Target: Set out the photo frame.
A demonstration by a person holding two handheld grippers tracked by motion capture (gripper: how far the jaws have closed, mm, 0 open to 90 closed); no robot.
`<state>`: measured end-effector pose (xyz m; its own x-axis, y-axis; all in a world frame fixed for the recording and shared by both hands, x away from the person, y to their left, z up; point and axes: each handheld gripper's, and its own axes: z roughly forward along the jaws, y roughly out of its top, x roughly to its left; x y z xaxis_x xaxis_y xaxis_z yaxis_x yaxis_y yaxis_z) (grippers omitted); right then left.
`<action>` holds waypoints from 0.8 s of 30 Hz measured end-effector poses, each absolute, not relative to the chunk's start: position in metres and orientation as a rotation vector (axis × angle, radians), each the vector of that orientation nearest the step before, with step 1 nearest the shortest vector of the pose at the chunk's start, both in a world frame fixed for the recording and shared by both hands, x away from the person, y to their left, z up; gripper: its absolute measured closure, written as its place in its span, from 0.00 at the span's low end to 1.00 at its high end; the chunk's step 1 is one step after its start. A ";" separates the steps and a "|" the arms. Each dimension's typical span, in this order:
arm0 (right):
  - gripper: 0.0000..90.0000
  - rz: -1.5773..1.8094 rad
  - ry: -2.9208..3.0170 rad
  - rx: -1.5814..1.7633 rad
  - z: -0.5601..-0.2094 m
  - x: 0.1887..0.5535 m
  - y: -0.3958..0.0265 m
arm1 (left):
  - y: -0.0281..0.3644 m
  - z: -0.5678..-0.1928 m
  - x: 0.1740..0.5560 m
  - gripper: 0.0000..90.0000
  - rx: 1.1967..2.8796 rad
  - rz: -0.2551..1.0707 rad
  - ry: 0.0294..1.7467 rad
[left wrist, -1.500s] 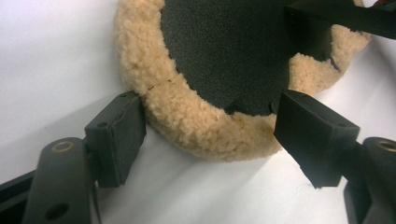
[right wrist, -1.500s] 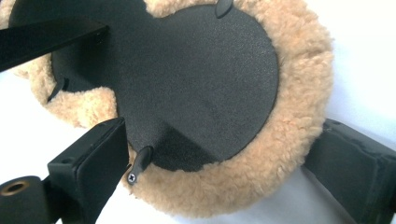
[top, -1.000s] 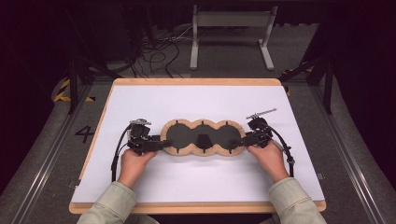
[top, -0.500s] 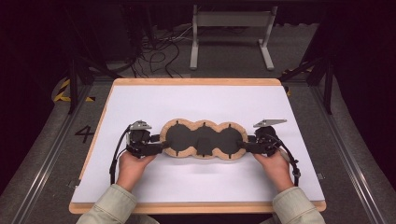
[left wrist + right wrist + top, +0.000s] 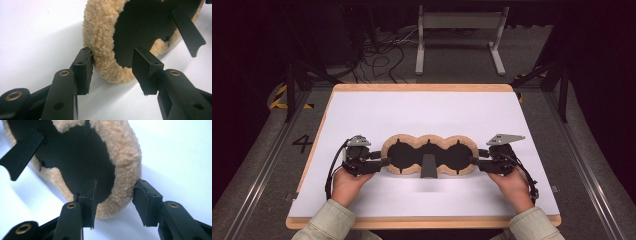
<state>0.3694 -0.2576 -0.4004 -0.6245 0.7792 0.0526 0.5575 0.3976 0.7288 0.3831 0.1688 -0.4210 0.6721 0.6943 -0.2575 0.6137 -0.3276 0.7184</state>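
A tan fleece piece point(image 5: 429, 141) with three round lobes and a black inner face hangs just above the white table top point(image 5: 412, 110), casting a shadow. A black strap point(image 5: 428, 167) dangles from its middle. My left gripper point(image 5: 384, 161) is shut on the left lobe's rim. In the left gripper view, the left gripper point(image 5: 115, 72) has one pad on the fleece point(image 5: 100, 30) and the other on the black face. My right gripper point(image 5: 473, 161) holds the right lobe's rim the same way point(image 5: 116, 197). Both pairs of jaws have just been closing on the fleece rim.
The table has a wooden edge point(image 5: 422, 87) all round. On the dark floor behind it stand a grey metal frame point(image 5: 459, 22) and loose cables point(image 5: 382, 60). A painted "4" point(image 5: 303, 143) and striped tape point(image 5: 279, 97) mark the floor at the left.
Both grippers have closed onto the ends of the fleece piece. It has shifted a little toward the person, and the right hand has moved more than the left.
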 end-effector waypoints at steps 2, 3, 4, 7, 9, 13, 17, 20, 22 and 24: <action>0.61 1.063 2.366 1.153 -0.399 0.365 -0.258 | 0.170 -0.420 0.381 0.57 2.045 0.115 0.998; 0.61 1.064 2.370 1.144 -0.398 0.364 -0.259 | 0.171 -0.420 0.379 0.57 2.045 0.110 0.997; 0.61 1.068 2.375 1.140 -0.398 0.362 -0.259 | 0.172 -0.419 0.378 0.58 2.042 0.100 0.993; 0.62 1.075 2.382 1.128 -0.395 0.356 -0.261 | 0.174 -0.419 0.373 0.59 2.043 0.096 0.982; 0.63 1.077 2.394 1.118 -0.394 0.352 -0.262 | 0.176 -0.419 0.370 0.60 2.041 0.084 0.973; 0.64 1.074 2.442 1.088 -0.389 0.345 -0.264 | 0.181 -0.418 0.364 0.64 2.057 0.069 0.942; 0.65 1.057 2.494 1.066 -0.385 0.339 -0.266 | 0.183 -0.418 0.357 0.66 2.081 0.058 0.914; 0.66 1.056 2.524 1.059 -0.384 0.335 -0.267 | 0.183 -0.419 0.353 0.67 2.101 0.058 0.899; 0.66 1.057 2.536 1.057 -0.383 0.334 -0.268 | 0.184 -0.420 0.352 0.68 2.112 0.051 0.891; 0.67 1.062 2.565 1.051 -0.382 0.332 -0.270 | 0.185 -0.421 0.351 0.70 2.121 0.033 0.888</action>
<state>0.3323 -0.2701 -0.3822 -0.7361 0.6690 0.1029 0.5458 0.4968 0.6747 0.3509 0.1853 -0.4209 0.7512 0.6041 -0.2660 0.5827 -0.4176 0.6972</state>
